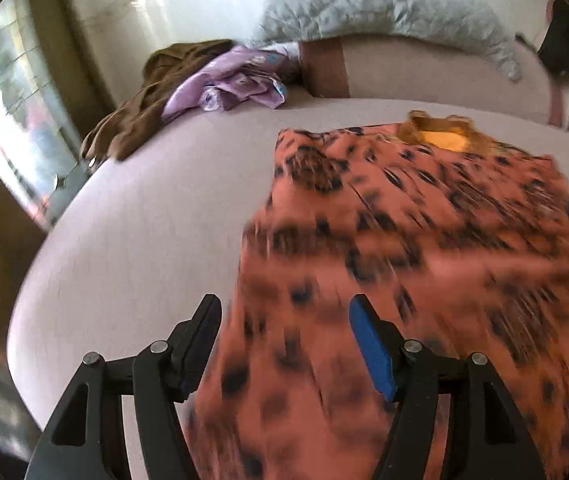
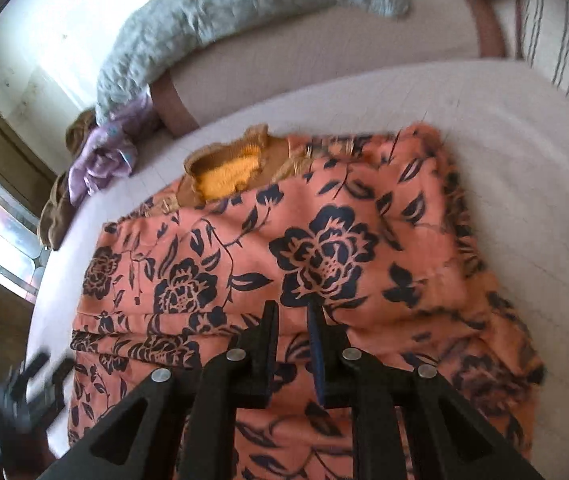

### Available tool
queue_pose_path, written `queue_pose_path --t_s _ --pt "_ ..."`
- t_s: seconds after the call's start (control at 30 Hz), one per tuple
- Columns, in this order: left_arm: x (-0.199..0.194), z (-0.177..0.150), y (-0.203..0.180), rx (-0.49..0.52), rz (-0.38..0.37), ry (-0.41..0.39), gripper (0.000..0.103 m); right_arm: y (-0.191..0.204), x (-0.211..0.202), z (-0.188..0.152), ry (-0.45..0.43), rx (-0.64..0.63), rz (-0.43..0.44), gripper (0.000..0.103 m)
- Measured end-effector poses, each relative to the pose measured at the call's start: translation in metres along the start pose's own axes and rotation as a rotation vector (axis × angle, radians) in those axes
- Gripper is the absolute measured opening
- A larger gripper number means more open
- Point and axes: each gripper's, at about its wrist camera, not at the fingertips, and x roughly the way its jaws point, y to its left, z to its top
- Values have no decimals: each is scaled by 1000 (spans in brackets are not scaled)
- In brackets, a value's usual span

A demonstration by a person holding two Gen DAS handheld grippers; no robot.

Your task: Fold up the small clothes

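A coral garment with dark blue flowers (image 1: 424,240) lies spread on the pale bed (image 1: 144,240). It also shows in the right wrist view (image 2: 324,248), with a mustard ruffled collar (image 2: 228,168) at its far end. My left gripper (image 1: 286,320) is open, its jaws wide apart over the garment's near left edge, holding nothing. My right gripper (image 2: 292,316) hovers over the garment's near middle with its jaws nearly together, a narrow gap between them and no cloth in them. The left gripper (image 2: 40,380) shows blurred at the lower left of the right wrist view.
A brown garment (image 1: 140,112) and a lilac printed one (image 1: 232,80) lie heaped at the bed's far left. A grey quilt (image 1: 384,4) drapes over the padded headboard (image 1: 424,76). A window (image 1: 16,120) is at left. The bed edge (image 1: 32,320) curves near left.
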Motion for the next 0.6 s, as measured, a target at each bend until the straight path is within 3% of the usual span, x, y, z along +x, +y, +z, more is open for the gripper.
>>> queue_pose_path --t_s 0.1,0.13,0.17,0.2,0.4,0.6 --pt "-49 -43 -2 54 -30 -43 71 0 -41 -18 -118 -10 11 24" --pt "-64 -52 -2 83 -21 -58 72 -4 -54 -25 -145 -8 16 38" --pt "-79 -59 0 108 -16 -73 75 -7 -65 -35 -169 -2 18 69" --pt "-95 -66 3 127 -9 -86 79 -7 -73 -43 -194 -1 20 81" --pt "-172 -85 31 127 40 -152 84 7 -103 -86 -261 -91 -74 84" --pt "-225 -92 32 179 95 -248 86 -7 -128 -107 -256 -67 -90 84"
